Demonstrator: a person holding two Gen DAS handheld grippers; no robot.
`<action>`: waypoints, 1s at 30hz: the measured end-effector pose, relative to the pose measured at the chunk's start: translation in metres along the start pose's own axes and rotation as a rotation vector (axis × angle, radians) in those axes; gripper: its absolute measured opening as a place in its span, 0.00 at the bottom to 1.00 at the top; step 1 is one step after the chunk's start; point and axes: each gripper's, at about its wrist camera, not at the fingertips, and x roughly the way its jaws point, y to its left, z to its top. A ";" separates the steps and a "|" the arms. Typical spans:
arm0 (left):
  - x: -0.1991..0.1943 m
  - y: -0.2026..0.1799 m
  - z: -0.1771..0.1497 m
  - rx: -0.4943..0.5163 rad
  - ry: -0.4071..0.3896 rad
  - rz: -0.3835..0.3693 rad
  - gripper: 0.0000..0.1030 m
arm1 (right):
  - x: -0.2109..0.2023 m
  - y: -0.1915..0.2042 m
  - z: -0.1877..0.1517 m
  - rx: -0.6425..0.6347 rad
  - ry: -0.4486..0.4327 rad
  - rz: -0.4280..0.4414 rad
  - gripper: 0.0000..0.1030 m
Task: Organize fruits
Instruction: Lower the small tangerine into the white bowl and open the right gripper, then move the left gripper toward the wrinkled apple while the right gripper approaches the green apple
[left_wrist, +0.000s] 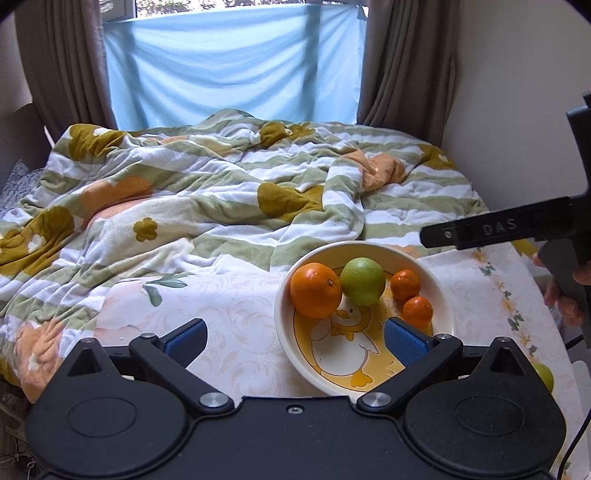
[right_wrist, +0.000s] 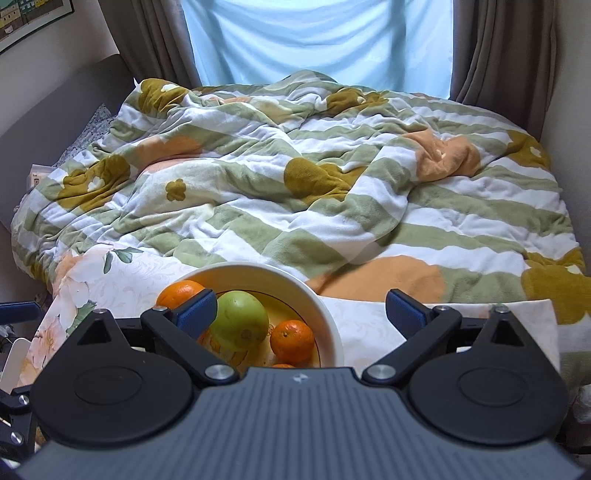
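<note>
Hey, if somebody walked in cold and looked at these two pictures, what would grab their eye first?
Probably the white bowl with a cartoon duck painted inside, sitting on the floral cloth near the open left gripper. It holds a large orange, a green apple and two small mandarins. Behind it, a rumpled green-striped blanket fills the bed below a pale blue window sheet.
</note>
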 end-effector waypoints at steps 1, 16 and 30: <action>-0.006 0.000 -0.001 -0.009 -0.007 0.003 1.00 | -0.007 0.000 -0.001 -0.004 0.000 -0.003 1.00; -0.104 -0.010 -0.028 -0.062 -0.122 0.079 1.00 | -0.154 -0.001 -0.038 -0.007 -0.093 -0.038 1.00; -0.149 -0.014 -0.094 -0.083 -0.146 0.130 1.00 | -0.220 -0.002 -0.116 -0.045 -0.147 -0.088 1.00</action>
